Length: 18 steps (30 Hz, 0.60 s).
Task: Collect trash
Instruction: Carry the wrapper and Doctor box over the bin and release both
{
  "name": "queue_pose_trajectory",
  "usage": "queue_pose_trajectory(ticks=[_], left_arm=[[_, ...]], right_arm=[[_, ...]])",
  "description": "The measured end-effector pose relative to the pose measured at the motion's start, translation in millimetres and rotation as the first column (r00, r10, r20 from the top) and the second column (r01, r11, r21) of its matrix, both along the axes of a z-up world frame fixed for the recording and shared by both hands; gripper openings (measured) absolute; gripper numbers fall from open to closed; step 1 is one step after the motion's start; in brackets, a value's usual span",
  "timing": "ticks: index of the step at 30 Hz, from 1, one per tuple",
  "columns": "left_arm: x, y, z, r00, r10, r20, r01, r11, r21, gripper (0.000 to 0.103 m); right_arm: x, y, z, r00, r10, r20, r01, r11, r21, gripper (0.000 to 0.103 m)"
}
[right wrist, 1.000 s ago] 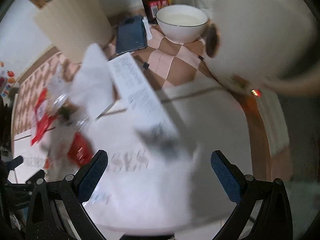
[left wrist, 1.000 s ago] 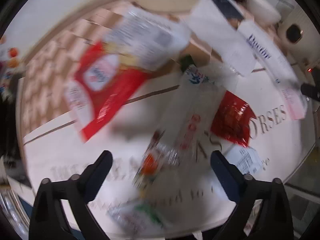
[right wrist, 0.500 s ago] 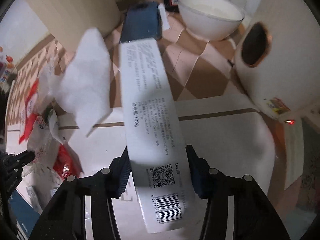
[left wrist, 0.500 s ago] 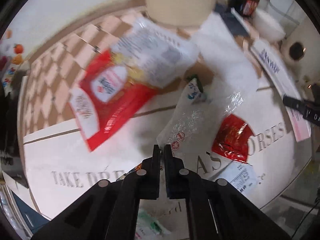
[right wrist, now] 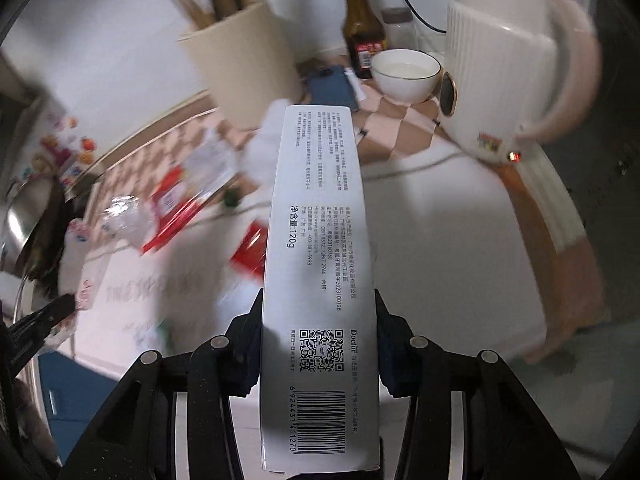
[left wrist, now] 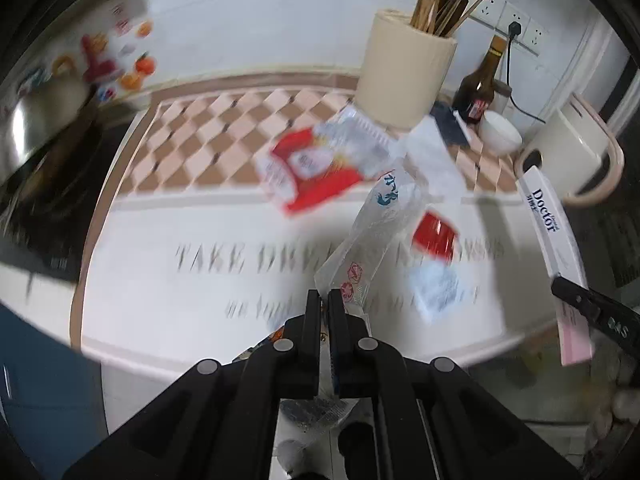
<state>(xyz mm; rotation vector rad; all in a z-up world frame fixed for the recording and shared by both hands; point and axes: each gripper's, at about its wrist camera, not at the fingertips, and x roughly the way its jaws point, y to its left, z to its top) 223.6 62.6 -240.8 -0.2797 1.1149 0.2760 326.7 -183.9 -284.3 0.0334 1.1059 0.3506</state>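
Observation:
My left gripper (left wrist: 324,300) is shut on a clear plastic wrapper (left wrist: 376,232) and holds it lifted above the white mat (left wrist: 192,280). My right gripper (right wrist: 319,312) is shut on a long white toothpaste box (right wrist: 320,240), raised off the counter; the box also shows at the right of the left wrist view (left wrist: 550,232). A red and white snack bag (left wrist: 316,168), a small red wrapper (left wrist: 434,234), a white tissue (left wrist: 432,160) and a small white packet (left wrist: 438,284) lie on the mat.
A cream utensil holder (left wrist: 404,76), a dark sauce bottle (left wrist: 478,88), a white bowl (right wrist: 406,74), a blue phone (right wrist: 332,90) and a white kettle (right wrist: 504,60) stand at the back. A metal pot (left wrist: 28,128) sits left. The counter edge runs near me.
Both grippers closed, the left on the clear wrapper and the right on the toothpaste box. Both have since lifted and pulled back from the mat with their items.

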Motion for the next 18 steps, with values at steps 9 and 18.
queue_pose_trajectory(ticks=[9, 18], left_arm=[[-127, -12, -55, 0.994, -0.003, -0.107, 0.0, 1.0, -0.029, 0.001], [-193, -24, -165, 0.944, 0.039, -0.327, -0.094, 0.984, -0.154, 0.001]], right_arm=[[-184, 31, -38, 0.999, 0.03, -0.014, -0.032, 0.991, -0.127, 0.048], [-282, 42, -144, 0.973, 0.087, -0.215, -0.119, 0.983, -0.141, 0.048]])
